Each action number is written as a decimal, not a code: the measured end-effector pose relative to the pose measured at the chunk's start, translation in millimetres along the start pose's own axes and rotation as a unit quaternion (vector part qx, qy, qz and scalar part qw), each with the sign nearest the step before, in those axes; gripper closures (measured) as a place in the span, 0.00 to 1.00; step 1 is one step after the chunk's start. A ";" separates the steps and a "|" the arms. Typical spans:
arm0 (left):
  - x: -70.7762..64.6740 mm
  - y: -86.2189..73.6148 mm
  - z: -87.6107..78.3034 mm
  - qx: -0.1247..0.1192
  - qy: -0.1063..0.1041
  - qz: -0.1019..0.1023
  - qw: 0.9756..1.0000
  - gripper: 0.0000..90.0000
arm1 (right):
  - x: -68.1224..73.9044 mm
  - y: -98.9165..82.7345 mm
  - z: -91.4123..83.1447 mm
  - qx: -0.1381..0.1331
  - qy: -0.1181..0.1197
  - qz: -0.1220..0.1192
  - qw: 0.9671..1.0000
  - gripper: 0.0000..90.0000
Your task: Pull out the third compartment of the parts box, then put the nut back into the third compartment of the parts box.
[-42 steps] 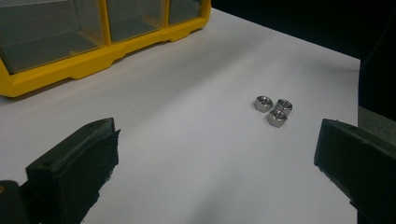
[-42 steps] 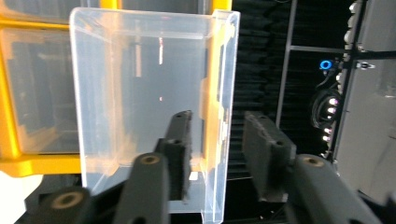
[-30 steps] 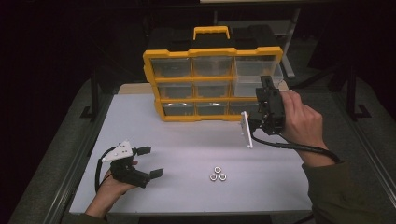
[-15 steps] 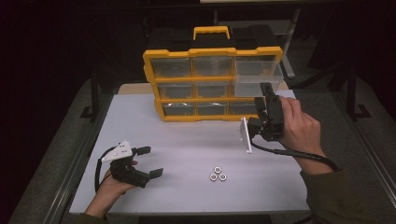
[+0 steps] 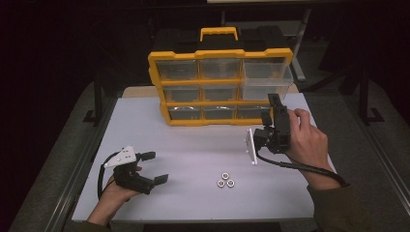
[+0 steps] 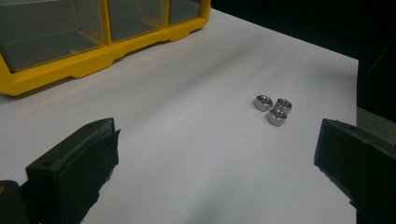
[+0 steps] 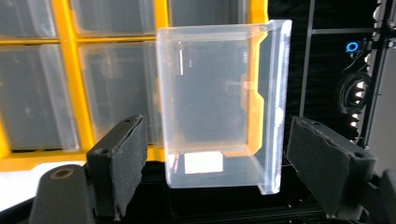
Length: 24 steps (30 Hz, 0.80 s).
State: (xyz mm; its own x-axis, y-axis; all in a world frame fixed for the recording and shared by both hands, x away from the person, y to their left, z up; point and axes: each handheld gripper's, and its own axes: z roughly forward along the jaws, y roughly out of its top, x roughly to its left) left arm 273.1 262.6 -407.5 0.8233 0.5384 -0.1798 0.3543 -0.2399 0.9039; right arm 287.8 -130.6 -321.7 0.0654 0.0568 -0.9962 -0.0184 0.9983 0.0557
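Clear drawer (image 7: pixel 219 102) pulled out, between right tool's (image 7: pixel 212 172) parted jaws

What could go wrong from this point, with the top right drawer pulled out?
The clear drawer juts well out of the yellow organizer, and the right gripper, whose jaws have just been opening, no longer clamps it; a bump might tip it out. The three nuts lie loose and close together, so the open left gripper might scatter them.
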 end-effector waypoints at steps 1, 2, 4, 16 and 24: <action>0.5 0.2 -0.6 0.003 0.001 0.003 1.000 0.00 | 1.2 -0.2 -0.4 0.000 0.003 0.000 1.000 0.21; 0.6 0.2 -0.8 0.004 0.001 0.004 1.000 0.00 | 2.9 -0.7 -1.0 -0.001 0.005 -0.002 1.000 0.21; -0.1 0.1 -0.5 0.005 0.002 0.001 1.000 0.00 | 6.9 -0.8 -2.3 0.001 0.005 0.006 1.000 0.20; -0.6 0.1 -0.2 0.006 0.002 0.002 1.000 0.00 | 29.5 -3.8 -6.9 0.005 0.030 0.002 1.000 0.20; -0.9 0.3 -0.6 0.004 0.002 0.004 1.000 0.00 | 41.6 -4.3 -11.4 0.003 0.038 -0.004 0.999 0.19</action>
State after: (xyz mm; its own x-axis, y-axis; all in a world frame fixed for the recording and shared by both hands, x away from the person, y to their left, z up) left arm 272.2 262.5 -406.8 0.8244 0.5396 -0.1710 0.3513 -0.2508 0.9021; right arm 279.2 -132.7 -364.1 -0.0097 0.0481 -0.9988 -0.0131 0.9988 0.0482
